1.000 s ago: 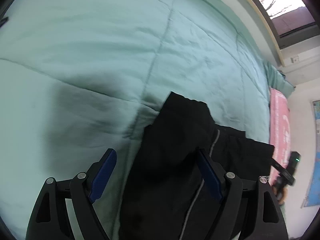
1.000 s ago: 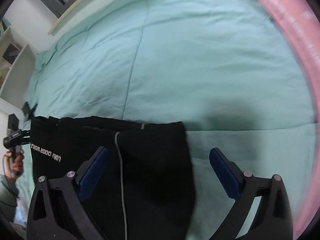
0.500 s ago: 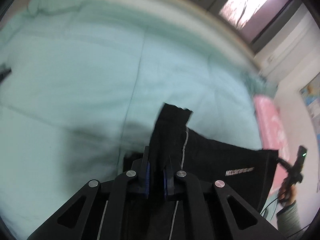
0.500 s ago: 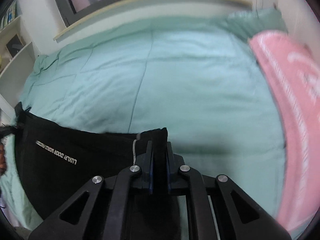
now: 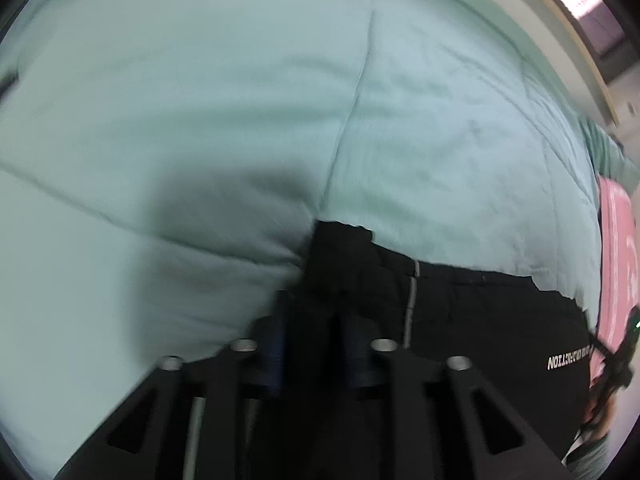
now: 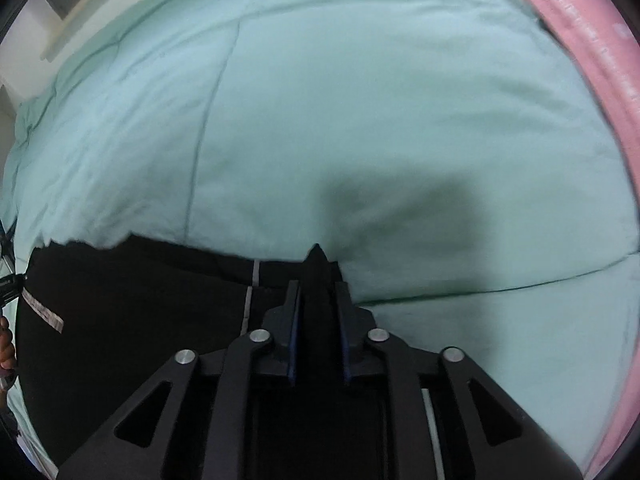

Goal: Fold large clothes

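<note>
A large black garment (image 5: 480, 320) with white lettering and a thin grey stripe hangs stretched between my two grippers over a mint green bed cover (image 5: 240, 100). My left gripper (image 5: 316, 320) is shut on one top corner of the garment. In the right wrist view my right gripper (image 6: 317, 304) is shut on the other top corner of the black garment (image 6: 140, 300), whose cloth sticks up between the blue pads (image 6: 294, 332). The garment's lower part is hidden below both grippers.
A pink blanket (image 6: 592, 60) lies along the right side of the bed cover (image 6: 360, 100); it also shows in the left wrist view (image 5: 616, 248). A wooden window sill (image 5: 560, 32) runs behind the bed. A hand (image 6: 6, 344) shows at the far left edge.
Both grippers were open over the garment a second ago, then shut on its corners. Both views now tilt down at the bed and the garment hangs taut between them.
</note>
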